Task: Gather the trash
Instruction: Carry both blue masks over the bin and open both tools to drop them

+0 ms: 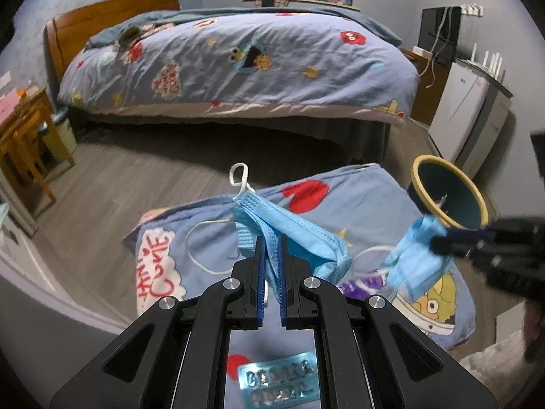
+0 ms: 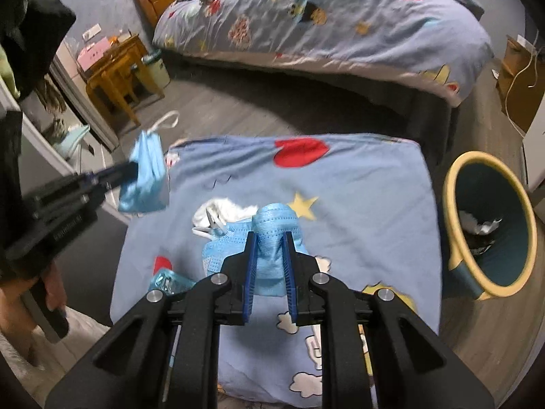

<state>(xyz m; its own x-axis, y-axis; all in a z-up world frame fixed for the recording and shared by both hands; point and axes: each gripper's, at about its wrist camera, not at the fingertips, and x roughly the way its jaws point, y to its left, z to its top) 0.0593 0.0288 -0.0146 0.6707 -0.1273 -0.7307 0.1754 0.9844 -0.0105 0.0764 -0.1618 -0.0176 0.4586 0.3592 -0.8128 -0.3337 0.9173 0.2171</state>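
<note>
My left gripper is shut on a blue face mask and holds it above the cartoon-print blue cushion; it also shows at the left of the right wrist view. My right gripper is shut on another blue face mask, lifted over the cushion; this mask also shows in the left wrist view. A silver-blue pill blister lies on the cushion under my left gripper, seen also in the right wrist view. White crumpled tissue lies on the cushion.
A blue bin with a yellow rim stands on the floor right of the cushion, with white trash inside; it also shows in the left wrist view. A bed stands beyond. A wooden side table is at the left. A white cabinet is at the right.
</note>
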